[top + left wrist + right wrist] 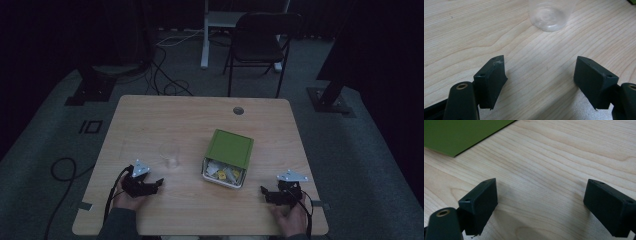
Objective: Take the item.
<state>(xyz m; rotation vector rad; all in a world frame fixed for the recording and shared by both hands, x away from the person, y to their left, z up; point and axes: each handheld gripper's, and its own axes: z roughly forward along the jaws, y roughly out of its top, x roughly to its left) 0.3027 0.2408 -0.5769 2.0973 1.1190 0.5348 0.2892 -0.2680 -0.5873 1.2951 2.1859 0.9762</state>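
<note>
Where chair (260, 37) stands, table (165, 117) ends.

We see our left gripper (159, 181) at seven o'clock, right gripper (262, 190) at five; both jaws seemingly gape wide.

We saw a light wooden table (150, 120) with a round grommet hole (238, 110) near its far edge. Behind it stood a dark folding chair (260, 40) and a white desk leg (205, 35). Black cables (165, 80) lay looped on the grey carpet (360, 150), and dark stand bases (92, 87) sat at either side.
</note>
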